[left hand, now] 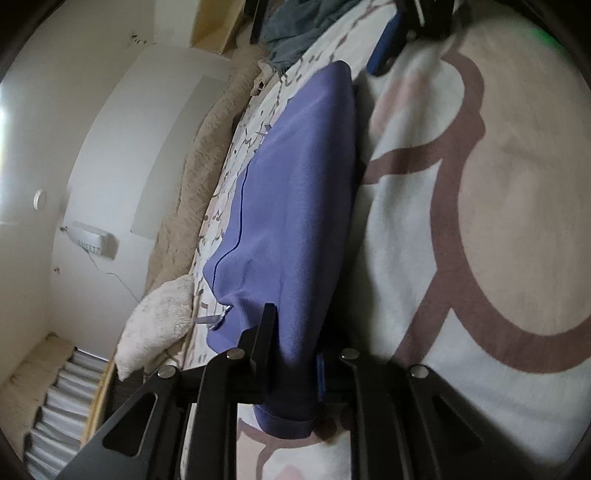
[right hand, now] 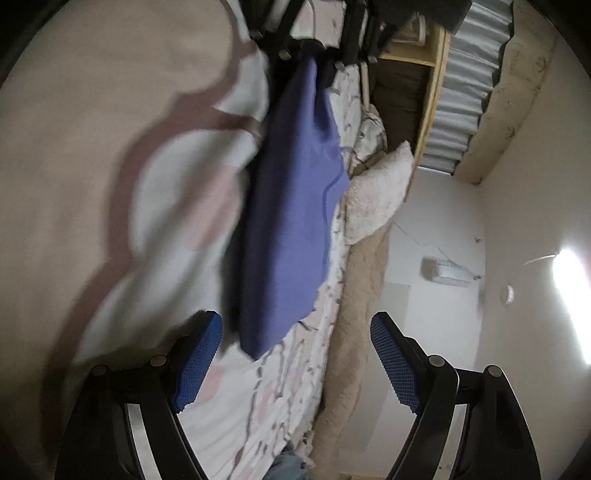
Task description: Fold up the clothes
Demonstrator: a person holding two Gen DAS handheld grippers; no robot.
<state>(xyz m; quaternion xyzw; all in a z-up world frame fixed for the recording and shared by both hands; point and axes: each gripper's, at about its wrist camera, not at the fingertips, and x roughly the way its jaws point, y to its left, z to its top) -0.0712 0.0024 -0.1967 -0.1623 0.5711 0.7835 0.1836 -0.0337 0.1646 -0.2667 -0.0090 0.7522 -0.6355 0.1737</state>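
A purple garment (left hand: 291, 206) hangs stretched above the patterned bed cover (left hand: 498, 184). My left gripper (left hand: 295, 354) is shut on one end of it; the cloth bunches between the black fingers. In the right wrist view the same garment (right hand: 291, 206) hangs from the left gripper (right hand: 314, 55) at the top, its free end loose just ahead of my right gripper (right hand: 295, 339). The right gripper is open and empty, its blue pads (right hand: 393, 362) wide apart. The right gripper also shows at the top of the left wrist view (left hand: 391, 40).
A fluffy beige blanket (left hand: 199, 177) and a white pillow (left hand: 155, 328) lie along the bed's wall side. A grey-blue garment (left hand: 291, 33) is heaped at the far end of the bed. An air conditioner (right hand: 447, 271) hangs on the white wall.
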